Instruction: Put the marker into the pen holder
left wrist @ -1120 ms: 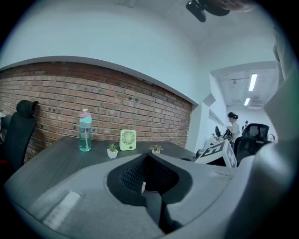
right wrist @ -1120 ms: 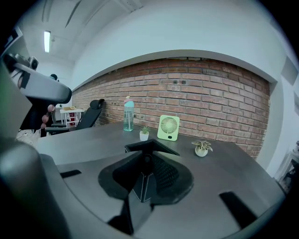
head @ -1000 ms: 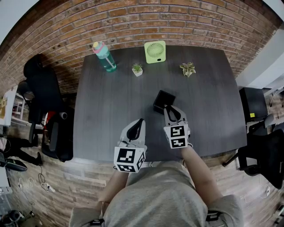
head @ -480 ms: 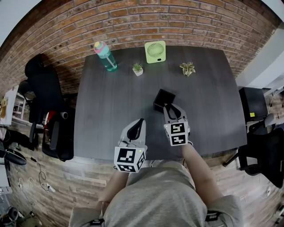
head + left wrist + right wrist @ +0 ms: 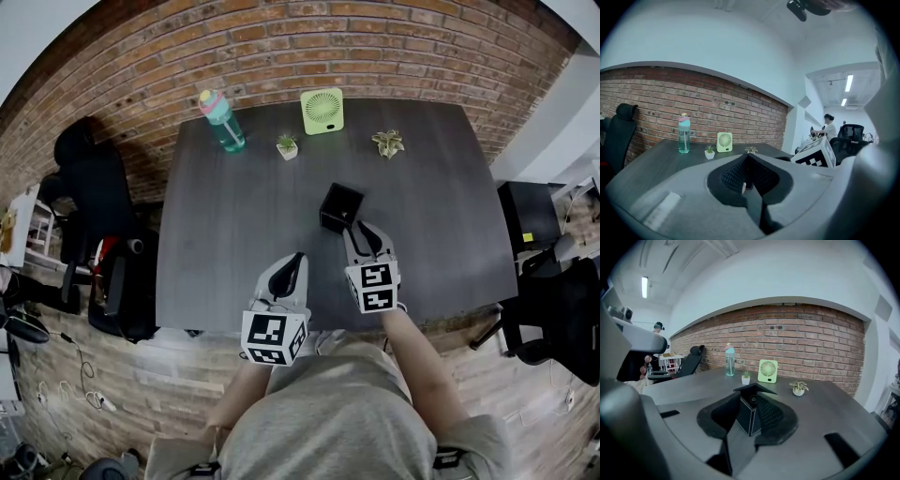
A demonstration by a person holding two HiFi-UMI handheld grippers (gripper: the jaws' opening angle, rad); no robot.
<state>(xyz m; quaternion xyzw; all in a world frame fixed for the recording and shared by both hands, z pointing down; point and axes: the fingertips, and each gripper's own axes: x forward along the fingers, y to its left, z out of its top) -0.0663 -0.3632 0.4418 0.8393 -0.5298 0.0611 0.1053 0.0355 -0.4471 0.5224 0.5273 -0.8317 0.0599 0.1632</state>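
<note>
A black square pen holder [image 5: 339, 205] stands near the middle of the dark table [image 5: 234, 225]. In the right gripper view the pen holder [image 5: 749, 417] sits just past the jaws, and the round dark end of the marker [image 5: 753, 399] shows inside its top. My right gripper [image 5: 360, 229] is right behind the holder; its jaws are opening and the pads press on nothing. My left gripper [image 5: 296, 260] hovers near the table's front edge, shut and empty, and its jaws meet in its own view [image 5: 747, 174].
Along the far edge stand a teal bottle [image 5: 220, 119], a green fan [image 5: 323, 110] and two small potted plants [image 5: 287, 146] [image 5: 386, 143]. Black chairs [image 5: 89, 183] stand left and right of the table. A person [image 5: 828, 126] is far off in the left gripper view.
The right gripper's jaws have spread apart behind the pen holder. The left gripper has stayed put. The head camera shifted slightly.
</note>
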